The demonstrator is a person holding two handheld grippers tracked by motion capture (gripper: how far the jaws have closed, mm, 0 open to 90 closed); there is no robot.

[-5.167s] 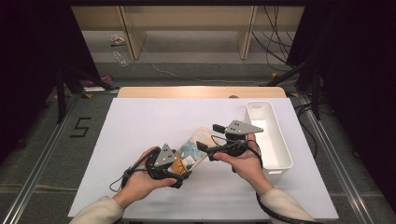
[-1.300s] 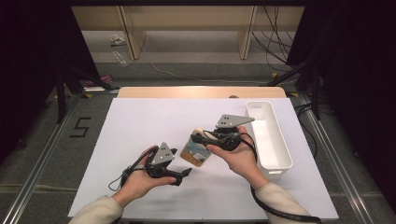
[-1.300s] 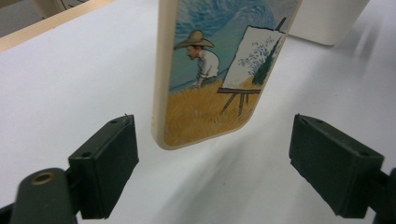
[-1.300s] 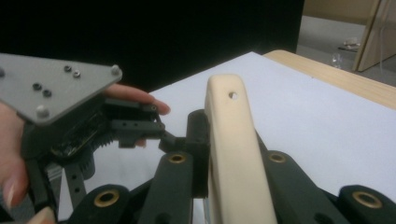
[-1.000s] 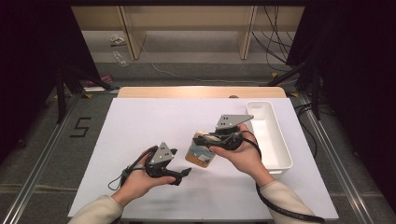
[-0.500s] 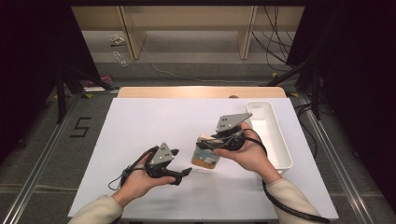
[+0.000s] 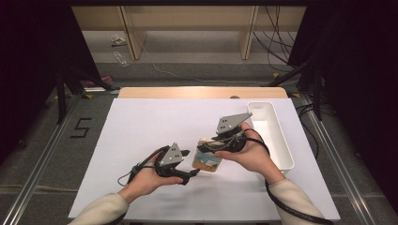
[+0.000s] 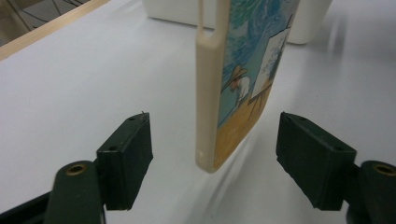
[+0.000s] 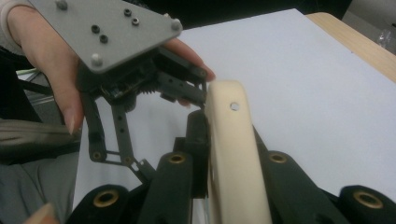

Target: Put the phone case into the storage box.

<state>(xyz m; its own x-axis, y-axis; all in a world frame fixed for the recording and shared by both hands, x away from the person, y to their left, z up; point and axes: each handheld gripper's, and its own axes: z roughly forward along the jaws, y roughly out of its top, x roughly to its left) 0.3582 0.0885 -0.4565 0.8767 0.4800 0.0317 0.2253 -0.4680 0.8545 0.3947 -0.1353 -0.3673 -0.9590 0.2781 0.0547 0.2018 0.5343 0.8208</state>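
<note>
Centre frame, right gripper (image 7: 202, 149) clamps the painted phone case (image 7: 207, 161); left gripper (image 7: 191, 165), jaws wide apart, straddles its lower end untouched.

You are gripping a cream-edged flat case (image 8: 212, 88) printed with a blue, teal and orange painter-at-easel scene. Your black-jawed right gripper (image 9: 219, 186) is wearing brass-coloured screw holes. At centre right of the high view a white rectangular plastic tray (image 7: 281, 140) is showing on the white table sheet (image 7: 141, 122).

A white tray (image 7: 281, 143) sits at the white table's (image 7: 141, 126) right side (wooden far edge)
</note>
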